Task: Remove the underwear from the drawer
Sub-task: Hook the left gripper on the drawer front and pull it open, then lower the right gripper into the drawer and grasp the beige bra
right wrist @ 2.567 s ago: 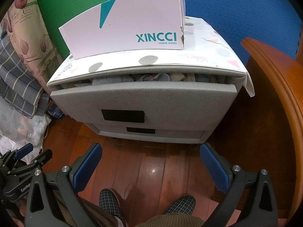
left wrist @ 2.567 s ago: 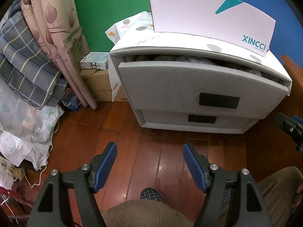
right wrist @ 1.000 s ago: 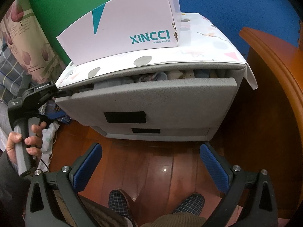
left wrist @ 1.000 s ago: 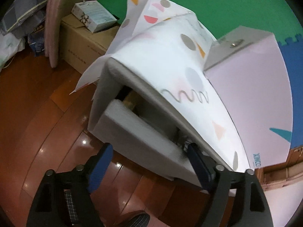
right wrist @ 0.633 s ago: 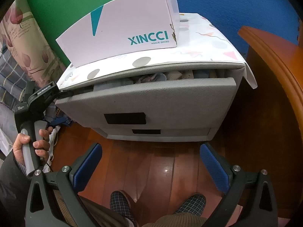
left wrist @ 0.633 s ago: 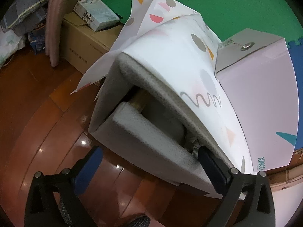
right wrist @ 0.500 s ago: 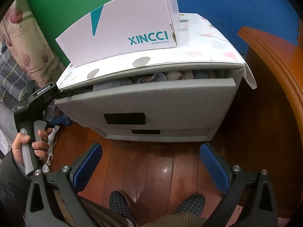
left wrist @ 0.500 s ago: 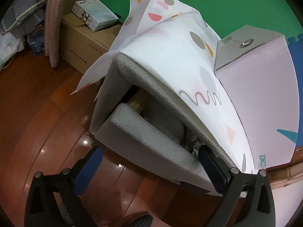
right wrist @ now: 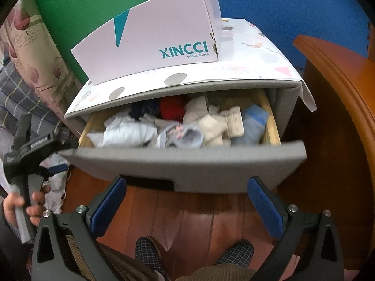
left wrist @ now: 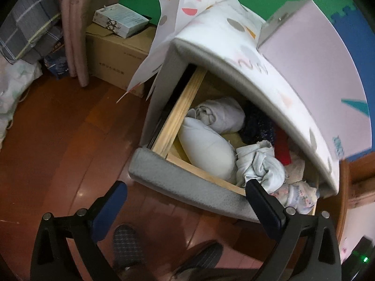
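Landmark: the grey top drawer (right wrist: 187,164) of a small nightstand (right wrist: 287,107), pulled well out. All places below are relative to it.

Far left of the drawer, a patterned curtain (right wrist: 30,70) hung beside a green wall. Just left of the drawer's left front corner, the left gripper (right wrist: 55,161) sat in the person's hand (right wrist: 23,205), jaws spread wide apart, nothing btwn them; they had just been opening, w/ no item caught. From its own camera the left gripper (left wrist: 185,195) hovered over the drawer's front panel.

Inside the drawer, left to right: a pale grey-white rolled bundle (right wrist: 127,133), a floral light piece (right wrist: 182,134), a cream piece (right wrist: 214,128), a blue folded piece (right wrist: 254,123). Dark navy and red items (right wrist: 172,109) lay toward the back. Which of these is underwear I can't say for sure; the contents are blurred in the right view.

Above the drawer, a white shoe box (right wrist: 150,39) rested on the nightstand top. Right of it stood orange-brown wooden furniture (right wrist: 339,93).

In front of the drawer, low, the right gripper (right wrist: 187,201) was held w/ jaws apart and empty.

Likely step: reach in and pick one garment. To do it well, come down from above clear of the overhanging top, centre on one bundle, pinch deep enough to catch fabric, lift straight up w/o dragging neighbours.
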The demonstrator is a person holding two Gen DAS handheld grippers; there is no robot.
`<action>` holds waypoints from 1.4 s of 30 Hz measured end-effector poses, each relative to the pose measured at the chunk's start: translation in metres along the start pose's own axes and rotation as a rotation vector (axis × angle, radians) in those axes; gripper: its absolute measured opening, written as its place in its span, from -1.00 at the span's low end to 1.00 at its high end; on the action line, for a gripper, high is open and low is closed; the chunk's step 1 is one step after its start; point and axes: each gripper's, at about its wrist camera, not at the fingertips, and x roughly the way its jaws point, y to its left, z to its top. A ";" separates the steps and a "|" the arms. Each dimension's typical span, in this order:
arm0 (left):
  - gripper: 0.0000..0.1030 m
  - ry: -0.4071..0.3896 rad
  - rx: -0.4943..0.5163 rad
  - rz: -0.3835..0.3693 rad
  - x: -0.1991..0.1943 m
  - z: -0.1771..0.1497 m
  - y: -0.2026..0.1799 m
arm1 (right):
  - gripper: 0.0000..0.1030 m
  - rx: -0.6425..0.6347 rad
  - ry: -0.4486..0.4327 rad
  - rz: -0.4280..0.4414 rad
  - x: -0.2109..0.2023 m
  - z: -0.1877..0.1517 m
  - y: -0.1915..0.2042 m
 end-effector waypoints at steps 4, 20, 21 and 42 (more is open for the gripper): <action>1.00 0.018 0.040 0.044 -0.012 -0.018 0.001 | 0.99 -0.009 -0.009 0.016 -0.004 0.000 0.000; 1.00 0.024 0.176 0.128 -0.028 -0.046 -0.001 | 1.00 -0.017 0.281 -0.029 -0.009 0.040 -0.008; 1.00 0.025 0.181 0.132 -0.028 -0.047 -0.001 | 1.00 -0.010 0.304 -0.018 -0.007 0.043 -0.009; 0.99 -0.033 0.262 0.132 -0.045 -0.051 -0.015 | 0.39 -0.031 0.527 -0.027 0.070 0.060 -0.007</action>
